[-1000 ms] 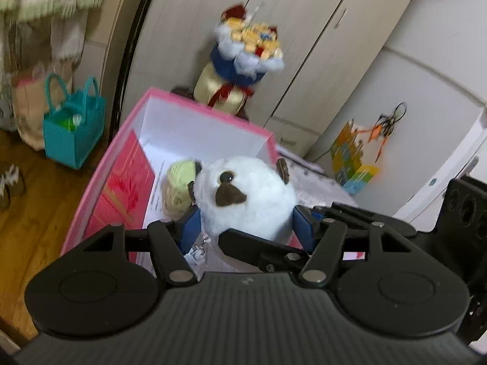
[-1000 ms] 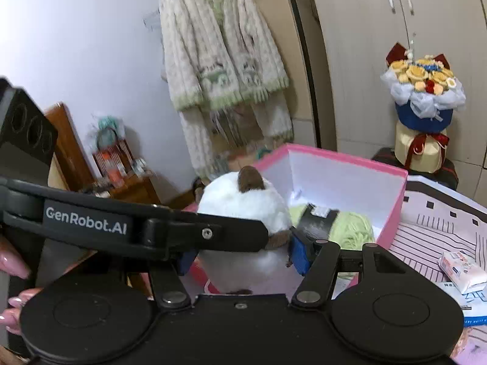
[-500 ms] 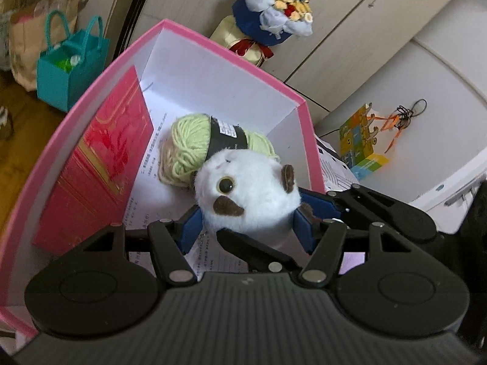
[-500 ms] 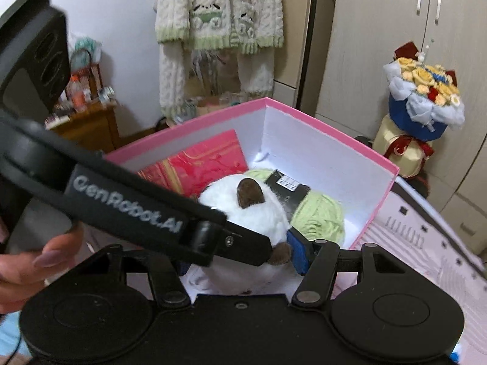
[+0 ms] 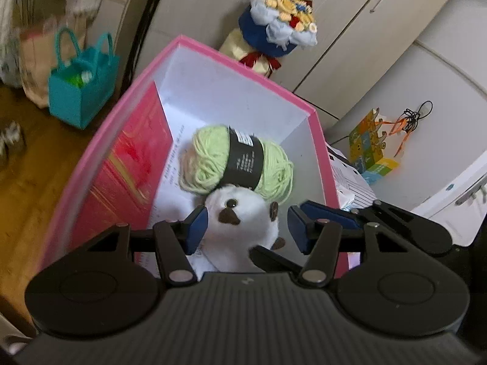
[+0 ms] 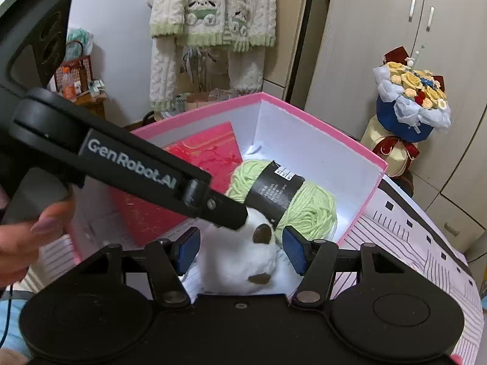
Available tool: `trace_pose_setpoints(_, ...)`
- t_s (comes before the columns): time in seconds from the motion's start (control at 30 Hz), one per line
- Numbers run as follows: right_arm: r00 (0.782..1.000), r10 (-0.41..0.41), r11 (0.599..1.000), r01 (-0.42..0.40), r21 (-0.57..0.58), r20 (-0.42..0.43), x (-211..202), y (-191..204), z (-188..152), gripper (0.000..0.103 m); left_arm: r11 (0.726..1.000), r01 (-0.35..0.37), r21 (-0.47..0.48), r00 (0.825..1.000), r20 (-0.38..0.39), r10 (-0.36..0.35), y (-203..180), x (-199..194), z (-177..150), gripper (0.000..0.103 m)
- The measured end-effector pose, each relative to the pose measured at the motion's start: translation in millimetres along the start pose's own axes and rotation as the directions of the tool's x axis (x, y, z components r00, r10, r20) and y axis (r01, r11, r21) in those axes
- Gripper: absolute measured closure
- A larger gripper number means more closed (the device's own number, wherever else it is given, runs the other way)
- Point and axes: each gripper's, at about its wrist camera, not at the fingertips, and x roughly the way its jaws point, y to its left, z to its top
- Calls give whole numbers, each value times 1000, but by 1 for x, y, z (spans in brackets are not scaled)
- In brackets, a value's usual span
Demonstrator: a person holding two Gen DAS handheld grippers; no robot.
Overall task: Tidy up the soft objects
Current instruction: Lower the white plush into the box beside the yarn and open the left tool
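So the fluffy white plush toy with the brown nose patch and little brown ears is sitting down inside the pink cardboard box, smooth white on the inside walls, right up against a ball of light green yarn wrapped in a black paper band. A glossy red card or envelope leans on the box's left wall, and there's printed paper on the bottom. The left gripper has its blue pads on either side of the toy; its jaws are closing, but there's a visible gap on the right side, so it isn't squeezing. The right gripper also straddles the plush from the other angle, jaws about halfway apart, pads beside the fur rather than pressing in. Background stuff: a teal tote bag on the wood floor, a bouquet in blue wrapping, and a chunky cream knit cardigan hanging up.
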Motion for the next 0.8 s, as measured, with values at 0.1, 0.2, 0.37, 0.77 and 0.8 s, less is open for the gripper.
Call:
trace_pose_setpoints(0.1,999,28,999,-29,28,15,-14,1,-2,38,996,-39,77,999,39,36,-10,-19,-3,43)
trace_pose_setpoints(0.2,999,37,998,-38,46,28,-28,3,-5,38,986,-69,150,996,72,59,-21,-39,-9,40)
trace_pose_setpoints(0.37,998,36,997,-39,64,47,-50,5,-12,38,966,-97,241,991,117,71,-39,-71,-20,38)
trace_pose_setpoints(0.77,991,8,997,-19,80,131,-119,5,-28,28,904,-143,402,976,207,63,-86,-136,-47,32)
trace_pose_setpoints(0.8,990,4,996,-16,84,138,-125,4,-30,28,899,-148,412,975,215,61,-91,-140,-50,30)
